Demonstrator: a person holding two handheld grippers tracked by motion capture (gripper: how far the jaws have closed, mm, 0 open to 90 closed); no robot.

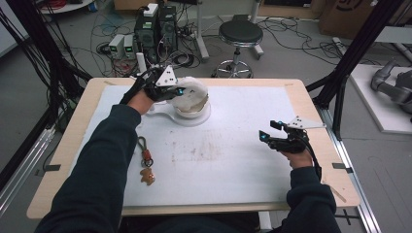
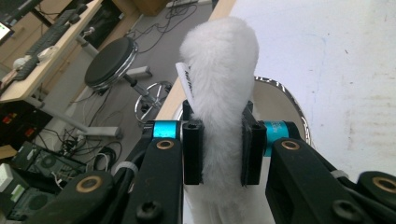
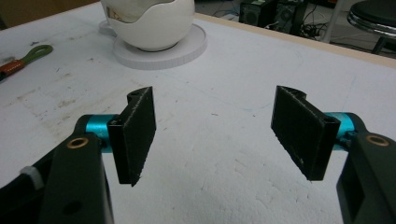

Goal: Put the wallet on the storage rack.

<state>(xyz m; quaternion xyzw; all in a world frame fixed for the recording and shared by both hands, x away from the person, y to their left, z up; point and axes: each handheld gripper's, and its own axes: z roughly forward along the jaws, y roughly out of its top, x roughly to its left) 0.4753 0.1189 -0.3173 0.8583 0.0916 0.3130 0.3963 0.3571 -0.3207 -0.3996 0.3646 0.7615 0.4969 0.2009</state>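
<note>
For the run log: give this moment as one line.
left gripper: shut on white fluffy item, over bowl | right gripper: open, empty

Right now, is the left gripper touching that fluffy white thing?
Touching. In the left gripper view, the left gripper has both jaws pressed into the fluffy white thing, squeezing it narrower between them.

Tongs [image 3: 212, 135] gape wide over the white table [image 3: 224, 186]; a white bowl [image 3: 149, 21] sits beyond.
</note>
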